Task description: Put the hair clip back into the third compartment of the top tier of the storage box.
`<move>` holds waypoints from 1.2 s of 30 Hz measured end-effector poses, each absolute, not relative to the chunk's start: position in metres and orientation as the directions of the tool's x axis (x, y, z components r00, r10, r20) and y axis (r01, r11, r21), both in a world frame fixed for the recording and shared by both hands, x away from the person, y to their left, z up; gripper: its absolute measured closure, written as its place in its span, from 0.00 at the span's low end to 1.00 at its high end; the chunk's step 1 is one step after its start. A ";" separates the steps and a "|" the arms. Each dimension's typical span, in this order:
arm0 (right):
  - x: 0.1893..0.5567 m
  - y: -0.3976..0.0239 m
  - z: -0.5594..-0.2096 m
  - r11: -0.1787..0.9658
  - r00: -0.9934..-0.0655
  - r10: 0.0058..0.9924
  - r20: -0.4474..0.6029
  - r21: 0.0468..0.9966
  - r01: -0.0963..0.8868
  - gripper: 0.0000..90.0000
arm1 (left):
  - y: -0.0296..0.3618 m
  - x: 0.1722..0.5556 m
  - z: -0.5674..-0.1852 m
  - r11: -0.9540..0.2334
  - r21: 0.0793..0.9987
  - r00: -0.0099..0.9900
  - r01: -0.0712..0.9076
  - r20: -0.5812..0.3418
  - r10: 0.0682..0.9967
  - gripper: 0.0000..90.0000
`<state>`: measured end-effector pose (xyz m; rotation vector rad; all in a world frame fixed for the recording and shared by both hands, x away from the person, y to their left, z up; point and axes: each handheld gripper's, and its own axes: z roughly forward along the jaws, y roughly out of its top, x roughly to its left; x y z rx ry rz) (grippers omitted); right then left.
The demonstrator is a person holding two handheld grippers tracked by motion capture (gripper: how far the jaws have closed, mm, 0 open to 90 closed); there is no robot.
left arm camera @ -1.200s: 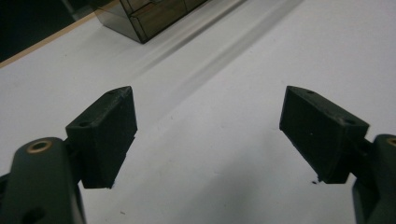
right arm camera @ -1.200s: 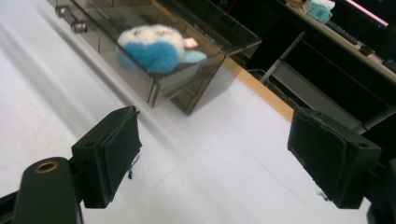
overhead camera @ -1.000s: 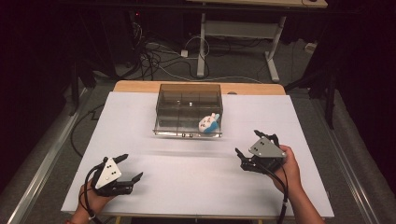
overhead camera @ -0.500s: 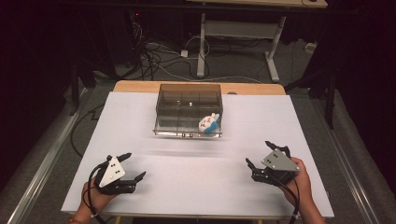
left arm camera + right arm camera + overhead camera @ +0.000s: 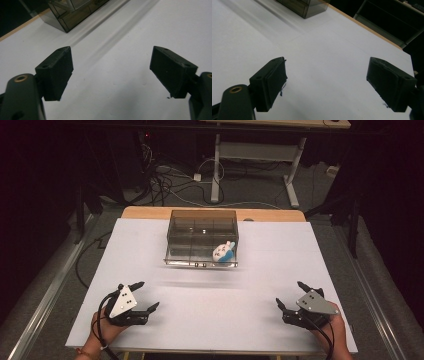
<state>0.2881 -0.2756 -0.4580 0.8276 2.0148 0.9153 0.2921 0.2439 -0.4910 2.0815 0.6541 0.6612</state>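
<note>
Box ahead, my hands near

The box (image 5: 202,238) sits far-centre on the surface (image 5: 260,280), toy (image 5: 223,251) in its near-right compartment.

Left gripper (image 5: 142,295) and right gripper (image 5: 292,296) sit near the surface's front corners, jaws spread wide, each gripping nothing.

Bare white tabletop (image 5: 210,315) is seen between both tools — wide room to pass. Only the transparent box (image 5: 202,239) stands at the far middle, with free strips left on both sides.
</note>
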 end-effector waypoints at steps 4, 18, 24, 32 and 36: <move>0.282 -0.281 -0.464 0.524 -0.492 0.791 -0.363 0.818 0.239 0.18 | 0.243 0.294 -0.491 -0.512 0.833 0.727 0.212 0.216 0.652 0.20; 0.274 -0.289 -0.478 0.510 -0.487 0.802 -0.346 0.821 0.256 0.18 | 0.239 0.297 -0.490 -0.517 0.831 0.733 0.205 0.220 0.644 0.20; 0.268 -0.291 -0.479 0.509 -0.478 0.803 -0.356 0.828 0.237 0.18 | 0.234 0.295 -0.490 -0.532 0.827 0.753 0.182 0.231 0.616 0.20; 0.264 -0.293 -0.478 0.501 -0.461 0.812 -0.359 0.833 0.236 0.18 | 0.231 0.296 -0.490 -0.533 0.828 0.761 0.172 0.232 0.606 0.20; 0.264 -0.292 -0.477 0.499 -0.459 0.812 -0.359 0.836 0.229 0.18 | 0.229 0.297 -0.491 -0.537 0.825 0.763 0.178 0.228 0.605 0.20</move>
